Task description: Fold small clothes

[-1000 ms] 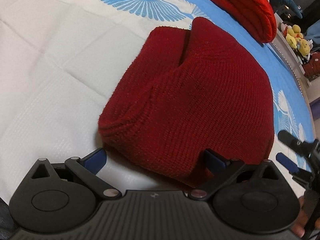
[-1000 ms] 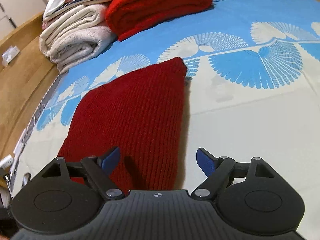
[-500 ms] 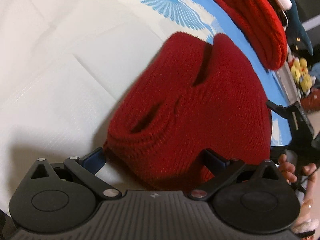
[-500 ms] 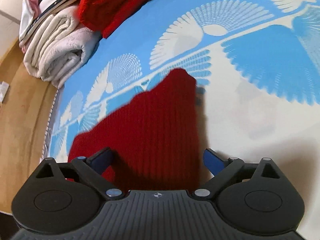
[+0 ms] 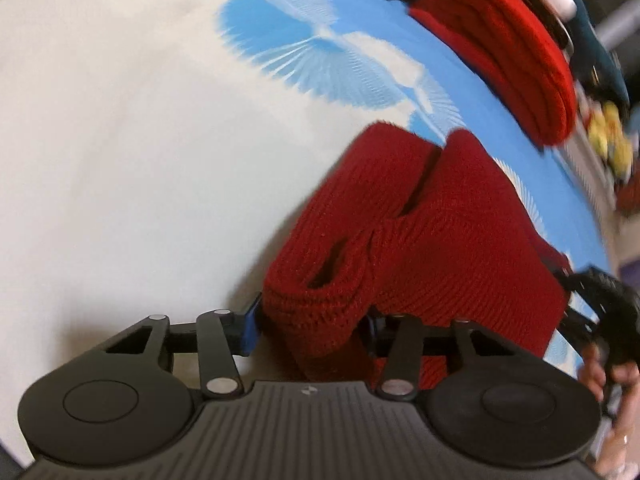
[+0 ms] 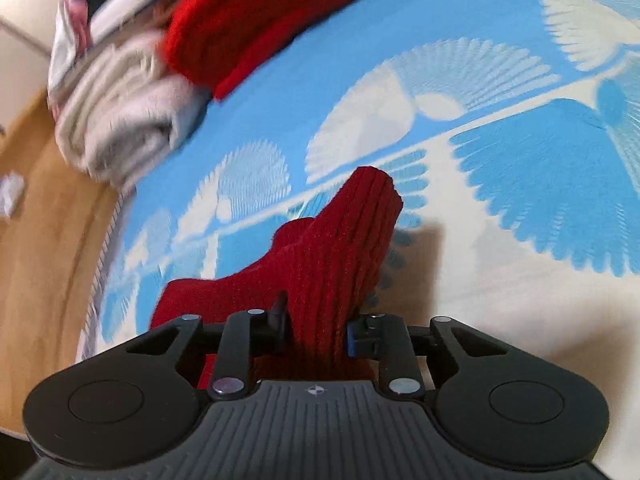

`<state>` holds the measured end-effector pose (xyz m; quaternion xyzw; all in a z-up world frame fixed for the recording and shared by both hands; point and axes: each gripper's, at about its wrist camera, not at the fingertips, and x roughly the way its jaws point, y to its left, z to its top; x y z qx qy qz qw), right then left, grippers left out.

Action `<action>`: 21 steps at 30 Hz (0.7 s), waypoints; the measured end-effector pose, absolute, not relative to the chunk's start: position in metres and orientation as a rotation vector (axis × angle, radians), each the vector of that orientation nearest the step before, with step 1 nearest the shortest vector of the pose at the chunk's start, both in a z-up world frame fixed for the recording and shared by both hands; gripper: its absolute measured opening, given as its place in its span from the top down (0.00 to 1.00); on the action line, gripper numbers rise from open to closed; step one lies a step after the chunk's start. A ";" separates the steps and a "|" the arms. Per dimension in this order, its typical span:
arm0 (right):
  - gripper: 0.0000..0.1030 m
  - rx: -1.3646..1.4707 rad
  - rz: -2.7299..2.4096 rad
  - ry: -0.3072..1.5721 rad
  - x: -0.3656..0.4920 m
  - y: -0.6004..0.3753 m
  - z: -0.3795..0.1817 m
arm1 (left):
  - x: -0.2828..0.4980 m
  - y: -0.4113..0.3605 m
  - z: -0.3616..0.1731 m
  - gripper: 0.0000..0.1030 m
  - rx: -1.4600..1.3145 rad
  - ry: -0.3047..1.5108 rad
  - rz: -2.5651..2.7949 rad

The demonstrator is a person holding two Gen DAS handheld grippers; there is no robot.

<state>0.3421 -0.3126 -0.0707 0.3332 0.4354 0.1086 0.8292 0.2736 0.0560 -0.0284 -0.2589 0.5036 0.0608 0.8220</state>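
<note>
Bunching under both closing tools (image 5: 310, 326) (image 6: 316, 330): ribbed dark-red knit hat (image 5: 432, 240).

So a second ago both grippers were wide open just behind the dark red knit hat (image 5: 420, 248), which lay flat on the bed. Now the left gripper (image 5: 312, 322) has its jaws closing on the thick folded brim, fabric bunched between them. The right gripper (image 6: 316, 328) slid in too and is closing on the other edge, pinching a ridge of knit. The hat isn't flat anymore, it's pulled up into a peak in the right wrist view.
</note>
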 end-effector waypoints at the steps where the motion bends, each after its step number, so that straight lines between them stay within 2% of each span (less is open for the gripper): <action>1: 0.77 0.722 0.211 0.901 0.333 -0.321 -0.073 | 0.294 0.053 -0.023 0.50 -0.501 1.074 0.110; 7: 0.78 0.911 0.134 0.786 0.250 -0.383 -0.096 | 0.453 -0.023 -0.003 0.51 -0.052 1.102 -0.124; 12: 0.77 0.987 0.186 0.737 0.197 -0.396 -0.109 | 0.524 -0.102 -0.012 0.49 0.115 1.075 -0.184; 14: 0.69 0.964 0.206 0.760 0.199 -0.399 -0.110 | 0.534 -0.113 -0.013 0.47 0.136 1.050 -0.163; 15: 0.64 0.959 0.205 0.768 0.200 -0.401 -0.109 | 0.534 -0.114 -0.012 0.42 0.151 1.037 -0.137; 16: 0.55 0.955 0.204 0.773 0.200 -0.405 -0.108 | 0.532 -0.111 -0.011 0.26 0.153 1.035 -0.114; 17: 0.52 0.931 0.180 0.773 0.200 -0.408 -0.105 | 0.534 -0.105 -0.011 0.18 0.154 1.026 -0.093; 19: 0.43 0.842 0.144 0.750 0.195 -0.413 -0.098 | 0.522 -0.088 -0.006 0.18 0.165 0.992 -0.061; 21: 0.40 0.757 0.093 0.724 0.192 -0.413 -0.089 | 0.499 -0.069 0.005 0.18 0.146 0.985 -0.059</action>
